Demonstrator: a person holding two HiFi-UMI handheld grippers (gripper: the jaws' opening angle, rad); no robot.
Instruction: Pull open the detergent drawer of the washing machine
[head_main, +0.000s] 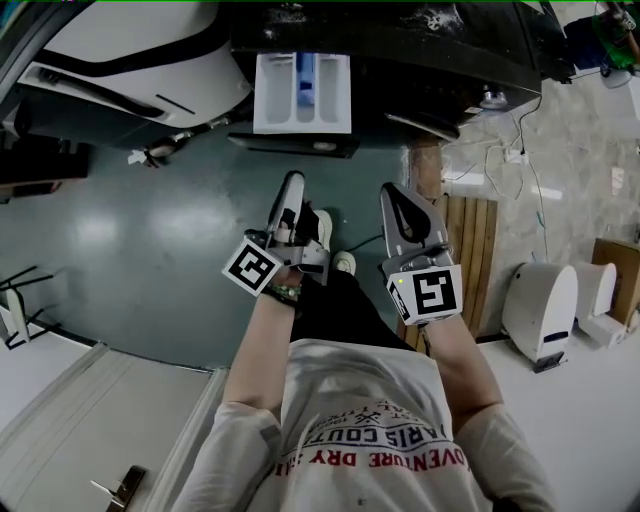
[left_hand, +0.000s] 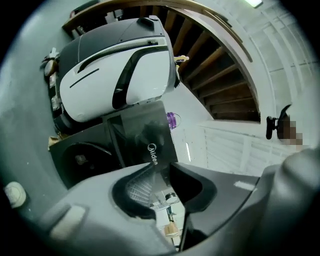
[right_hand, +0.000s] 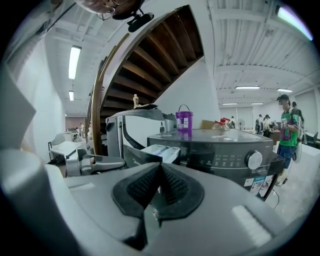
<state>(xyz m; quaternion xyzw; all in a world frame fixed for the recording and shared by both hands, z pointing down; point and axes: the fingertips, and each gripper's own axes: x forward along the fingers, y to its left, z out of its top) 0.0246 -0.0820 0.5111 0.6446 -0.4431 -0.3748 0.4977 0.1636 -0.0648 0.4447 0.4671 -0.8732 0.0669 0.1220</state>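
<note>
Drawer (head_main: 302, 95) sticks out of the washer (head_main: 420, 60) front, top centre in head view. 2nd machine (head_main: 130, 60) stands just left of the washer. Left gripper (head_main: 292, 185) & right gripper (head_main: 396, 197) sit side by side over the floor (head_main: 120, 230), in front of the drawer, apart from it. Bucket (right_hand: 184, 120) on washer top; stairs (right_hand: 150, 55) behind.

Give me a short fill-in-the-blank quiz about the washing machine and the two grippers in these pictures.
The detergent drawer of the washing machine stands ___ (open or shut).
The jaws of the right gripper are ___ (apart or together).
The left gripper holds ___.
The small bucket on the machine's top is coloured ___.
Missing words: open; together; nothing; purple.
</note>
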